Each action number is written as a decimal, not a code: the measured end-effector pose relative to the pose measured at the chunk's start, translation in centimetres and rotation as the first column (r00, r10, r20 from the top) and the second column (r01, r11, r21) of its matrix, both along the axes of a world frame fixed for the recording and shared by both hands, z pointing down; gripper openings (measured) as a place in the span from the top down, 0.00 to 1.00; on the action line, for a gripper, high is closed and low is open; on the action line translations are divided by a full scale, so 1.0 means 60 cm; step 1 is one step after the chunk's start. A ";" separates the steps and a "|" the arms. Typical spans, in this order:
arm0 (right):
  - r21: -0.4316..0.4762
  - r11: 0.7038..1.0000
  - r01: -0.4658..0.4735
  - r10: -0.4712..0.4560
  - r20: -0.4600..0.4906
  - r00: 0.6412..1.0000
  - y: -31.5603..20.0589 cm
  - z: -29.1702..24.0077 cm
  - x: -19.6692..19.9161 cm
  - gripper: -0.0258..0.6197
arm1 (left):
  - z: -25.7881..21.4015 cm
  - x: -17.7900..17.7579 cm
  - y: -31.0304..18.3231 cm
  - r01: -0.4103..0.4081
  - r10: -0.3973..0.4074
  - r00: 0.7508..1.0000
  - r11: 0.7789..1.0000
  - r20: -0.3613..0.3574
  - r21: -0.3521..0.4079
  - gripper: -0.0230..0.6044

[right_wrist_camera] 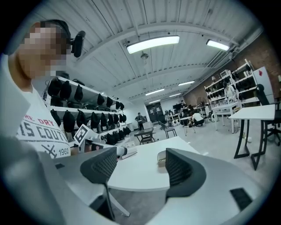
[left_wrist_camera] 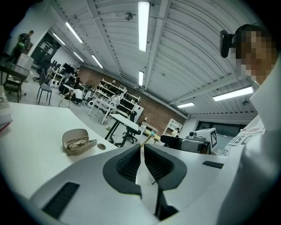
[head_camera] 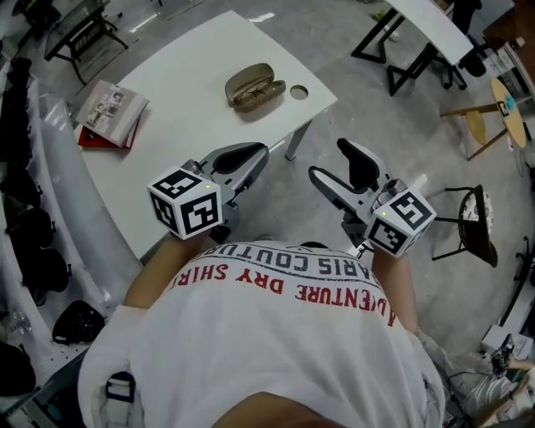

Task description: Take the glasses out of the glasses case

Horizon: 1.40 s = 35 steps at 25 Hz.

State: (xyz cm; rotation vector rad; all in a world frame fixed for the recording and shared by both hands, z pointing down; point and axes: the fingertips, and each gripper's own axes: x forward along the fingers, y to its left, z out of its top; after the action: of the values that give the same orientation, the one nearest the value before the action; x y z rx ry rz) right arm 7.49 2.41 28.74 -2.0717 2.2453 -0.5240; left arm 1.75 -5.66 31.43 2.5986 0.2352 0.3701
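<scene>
An open tan glasses case (head_camera: 253, 87) lies at the far side of the white table (head_camera: 188, 100), with the glasses (head_camera: 257, 92) resting in its lower half. Both grippers hang in the air over the table's near corner, well short of the case. My left gripper (head_camera: 255, 155) has its jaws together with nothing between them. My right gripper (head_camera: 328, 160) stands open and empty over the floor. The left gripper view shows the case (left_wrist_camera: 78, 141) ahead and to the left of the gripper (left_wrist_camera: 141, 148). In the right gripper view (right_wrist_camera: 139, 158) the case (right_wrist_camera: 161, 157) peeks out beside the right jaw.
A small round disc (head_camera: 298, 92) lies just right of the case. Books (head_camera: 110, 113) sit at the table's left end. A rack of black helmets (head_camera: 33, 242) lines the left wall. A black stool (head_camera: 472, 221) and other tables (head_camera: 426, 25) stand to the right.
</scene>
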 end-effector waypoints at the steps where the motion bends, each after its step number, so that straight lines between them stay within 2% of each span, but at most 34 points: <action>1: 0.001 1.000 0.001 -0.001 0.001 1.000 -0.003 0.001 0.004 0.45 | 0.002 0.003 -0.003 0.002 -0.002 1.000 1.000 0.002 0.000 0.89; 10: 0.013 0.999 0.052 -0.052 -0.004 0.999 -0.051 0.009 0.050 0.45 | 0.018 0.030 -0.038 0.051 -0.051 0.999 0.999 0.018 -0.002 0.89; 20: -0.019 0.980 0.196 -0.196 0.018 0.981 -0.148 0.036 0.132 0.45 | 0.043 0.101 -0.111 0.178 -0.177 0.982 0.984 0.068 -0.018 0.89; 29: -0.067 0.937 0.344 -0.341 0.052 0.939 -0.235 0.057 0.202 0.45 | 0.065 0.155 -0.177 0.329 -0.322 0.939 0.943 0.123 -0.042 0.89; 35: -0.099 0.899 0.427 -0.425 0.041 0.904 -0.283 0.072 0.230 0.45 | 0.072 0.188 -0.205 0.398 -0.390 0.911 0.916 0.130 -0.043 0.89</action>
State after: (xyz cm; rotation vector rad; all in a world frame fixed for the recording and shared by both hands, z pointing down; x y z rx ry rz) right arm 21.31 -14.55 33.07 -1.5934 2.7261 -0.6910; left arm 13.06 -17.95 35.77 2.4652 -0.3127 0.3600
